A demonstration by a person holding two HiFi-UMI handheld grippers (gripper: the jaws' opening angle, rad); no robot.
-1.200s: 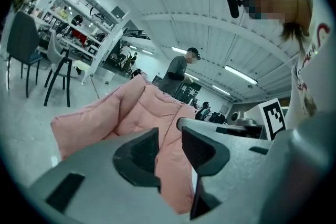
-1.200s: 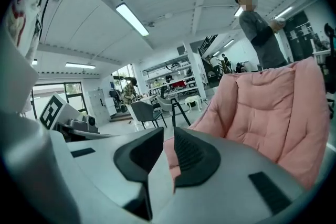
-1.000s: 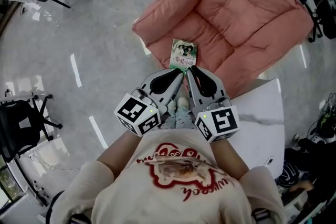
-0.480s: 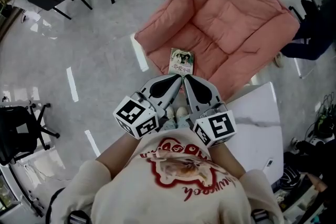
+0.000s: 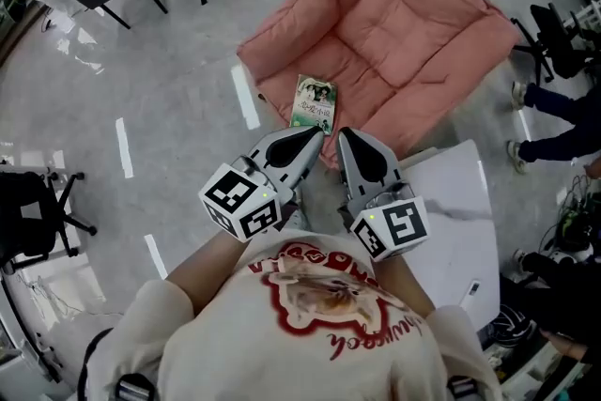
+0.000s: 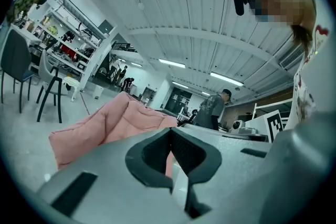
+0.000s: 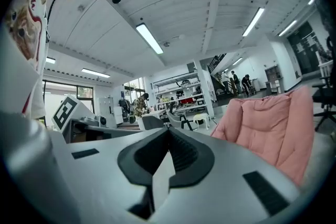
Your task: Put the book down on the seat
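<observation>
**Book lies on the seat; both tools shut and empty**

Head view: The book (image 5: 315, 101) lies flat and face up on the pink seat (image 5: 413, 23), at the near edge of its cushion and close to the near corner. It is a thin paperback with a pale green and white cover carrying a small photograph; the print is too small to read. Its long sides run slightly askew to the cushion's edge, and I cannot tell whether its near end overhangs. The left tool (image 5: 317, 133) and the right tool (image 5: 342, 132) hang side by side just short of the book, touching neither it nor the seat. Grey floor (image 5: 178, 80) surrounds the seat, and a white bench (image 5: 460, 211) stands at the person's right.

Left gripper view: The left tool (image 6: 170, 132) has its jaws pressed together with nothing between them. The seat (image 6: 105, 126) rises beyond; the book is out of sight here.

Right gripper view: The right tool (image 7: 167, 134) is likewise closed on nothing, with the seat (image 7: 268, 123) off to the right and no book visible.

Judgement: the placing step looks complete, since the book rests on the seat and neither tool holds it. The next move calls only for keeping both tools clear of it; so near the edge, a brush could tip it onto the floor.
</observation>
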